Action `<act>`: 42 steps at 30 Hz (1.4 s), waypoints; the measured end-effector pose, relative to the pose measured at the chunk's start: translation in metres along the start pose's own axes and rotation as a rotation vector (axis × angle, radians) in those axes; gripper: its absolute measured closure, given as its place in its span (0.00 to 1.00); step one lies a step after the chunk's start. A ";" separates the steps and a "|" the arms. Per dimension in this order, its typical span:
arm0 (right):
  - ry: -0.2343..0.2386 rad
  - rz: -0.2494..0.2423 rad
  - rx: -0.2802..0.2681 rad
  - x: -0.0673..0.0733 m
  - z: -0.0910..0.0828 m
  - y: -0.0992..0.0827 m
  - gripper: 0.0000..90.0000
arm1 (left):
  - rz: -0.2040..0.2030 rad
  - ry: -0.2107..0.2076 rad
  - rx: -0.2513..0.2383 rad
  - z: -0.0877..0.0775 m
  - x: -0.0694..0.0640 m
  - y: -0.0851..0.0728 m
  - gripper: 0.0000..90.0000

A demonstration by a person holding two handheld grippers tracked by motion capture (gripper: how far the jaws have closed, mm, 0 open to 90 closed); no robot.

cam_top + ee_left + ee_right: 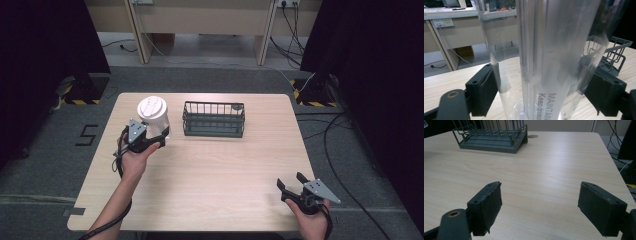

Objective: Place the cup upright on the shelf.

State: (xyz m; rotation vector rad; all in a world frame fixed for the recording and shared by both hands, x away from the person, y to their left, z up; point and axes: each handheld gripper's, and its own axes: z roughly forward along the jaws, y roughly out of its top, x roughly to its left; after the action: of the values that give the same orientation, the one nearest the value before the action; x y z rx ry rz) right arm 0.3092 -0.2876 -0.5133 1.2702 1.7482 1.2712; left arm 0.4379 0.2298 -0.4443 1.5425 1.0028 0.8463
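Left gripper view: bottle (pixel 544 50) between claw (pixel 541 92) jaws

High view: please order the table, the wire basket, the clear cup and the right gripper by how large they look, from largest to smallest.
1. Table
2. Wire basket
3. Clear cup and right gripper: these look alike in this view, and the gripper sits nearer the camera, so I leave them unranked.
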 end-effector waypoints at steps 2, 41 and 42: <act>-0.001 -0.001 0.000 0.000 0.000 0.000 0.22 | 0.004 -0.004 -0.001 0.001 -0.002 0.002 0.20; 0.005 0.021 0.002 -0.001 0.000 0.000 0.22 | 0.025 -0.078 -0.031 0.026 -0.034 0.032 0.20; 0.005 0.022 0.002 -0.001 0.000 0.000 0.22 | 0.026 -0.080 -0.031 0.027 -0.034 0.032 0.20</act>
State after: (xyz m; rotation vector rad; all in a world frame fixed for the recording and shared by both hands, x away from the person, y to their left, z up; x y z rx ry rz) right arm 0.3095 -0.2886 -0.5134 1.2919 1.7440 1.2865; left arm 0.4544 0.1852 -0.4180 1.5540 0.9097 0.8089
